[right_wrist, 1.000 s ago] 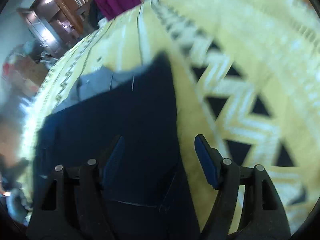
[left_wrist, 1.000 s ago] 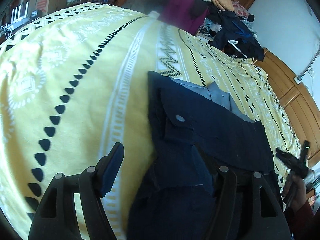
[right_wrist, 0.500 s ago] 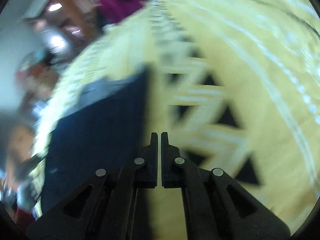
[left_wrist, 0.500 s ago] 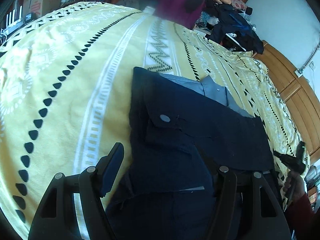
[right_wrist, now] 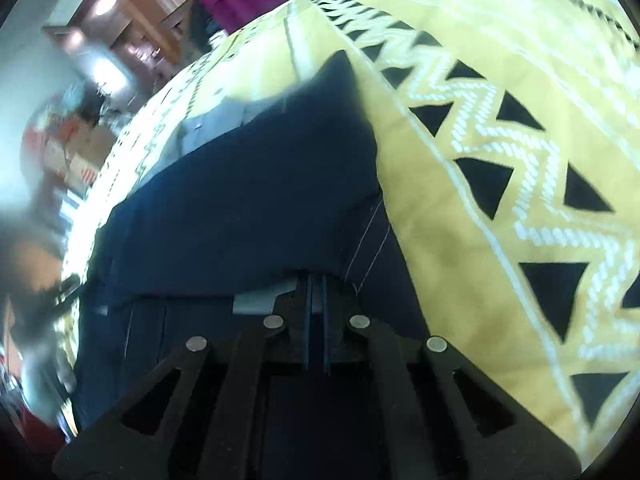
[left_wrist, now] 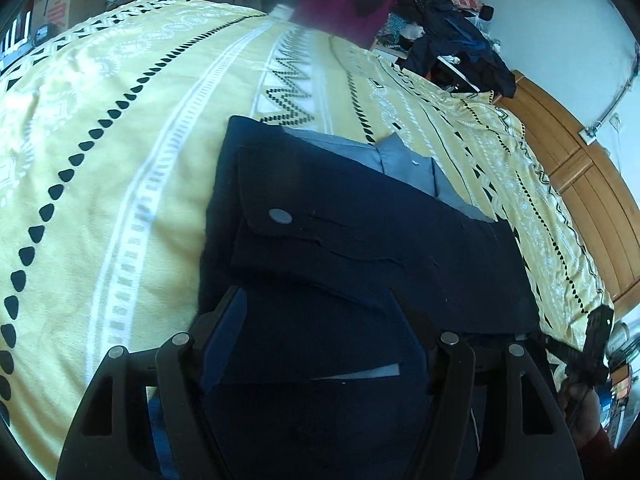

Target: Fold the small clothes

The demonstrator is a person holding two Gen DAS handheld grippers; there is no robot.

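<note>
Left wrist view: a dark navy garment (left_wrist: 360,240) is spread on a bed covered by a yellow patterned bedspread (left_wrist: 120,160), with its grey-blue lining (left_wrist: 400,160) showing toward 12 o'clock. The left tool (left_wrist: 320,312) is spread wide, its fingers set over the near fold of the garment at 6 o'clock. A heap of clothes (left_wrist: 460,40) is seen at 1 o'clock. In the right wrist view, the right tool (right_wrist: 316,284) is pressed together, pinching the garment's edge (right_wrist: 312,272) beside the bedspread at 3 o'clock.
</note>
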